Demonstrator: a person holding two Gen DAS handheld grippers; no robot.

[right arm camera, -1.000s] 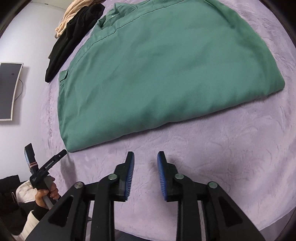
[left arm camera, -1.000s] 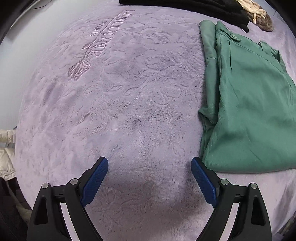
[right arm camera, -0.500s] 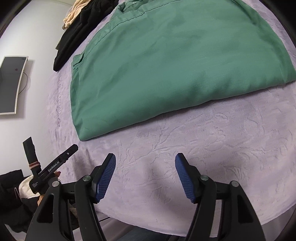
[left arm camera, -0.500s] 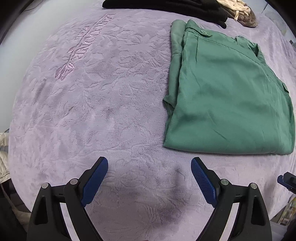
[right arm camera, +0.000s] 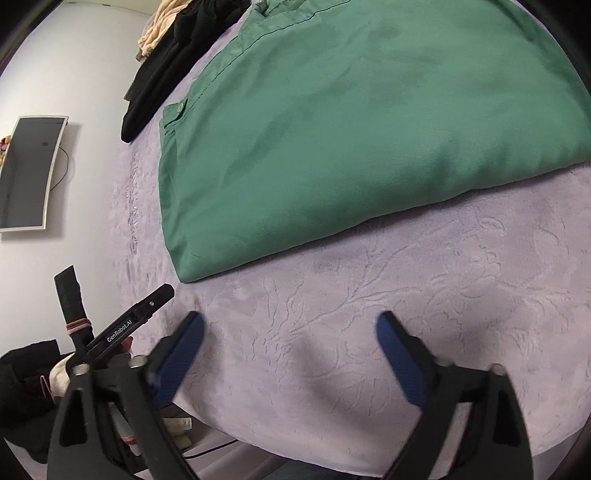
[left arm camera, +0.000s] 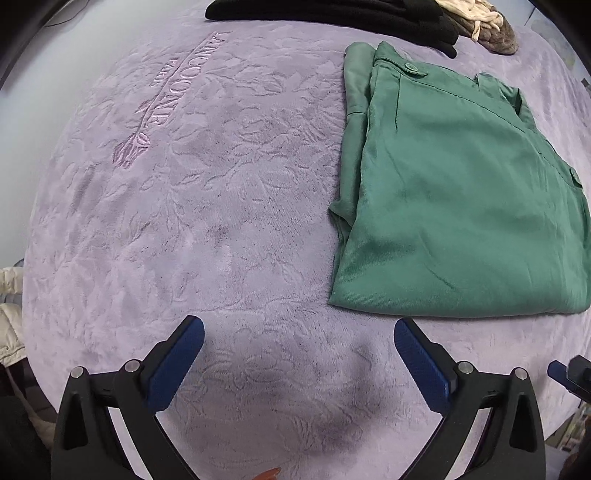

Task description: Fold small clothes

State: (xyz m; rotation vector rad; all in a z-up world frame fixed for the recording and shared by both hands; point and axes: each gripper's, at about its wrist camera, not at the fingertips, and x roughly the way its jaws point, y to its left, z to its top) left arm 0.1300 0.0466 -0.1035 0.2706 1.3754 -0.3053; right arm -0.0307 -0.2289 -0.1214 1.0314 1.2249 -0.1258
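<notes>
Green fabric fills the right half of the left wrist view: a folded green garment (left arm camera: 454, 206) lies flat on the lilac embossed blanket (left arm camera: 207, 206), its buttoned tab toward the top of the frame and its folded lower edge just above the right fingertip. In the right wrist view the same garment (right arm camera: 354, 129) takes up the upper centre and right. The left gripper (left arm camera: 299, 334) sits at the bottom of its frame, blue pads spread wide and holding nothing, over bare blanket beside the garment's lower left corner. The right gripper (right arm camera: 290, 328) is likewise spread wide with nothing between its pads, below the garment's near edge. Black clothing (left arm camera: 332, 11) and a beige knitted item (left arm camera: 484, 18) lie along the top edge. A wall screen (right arm camera: 31, 170) shows at the left.
</notes>
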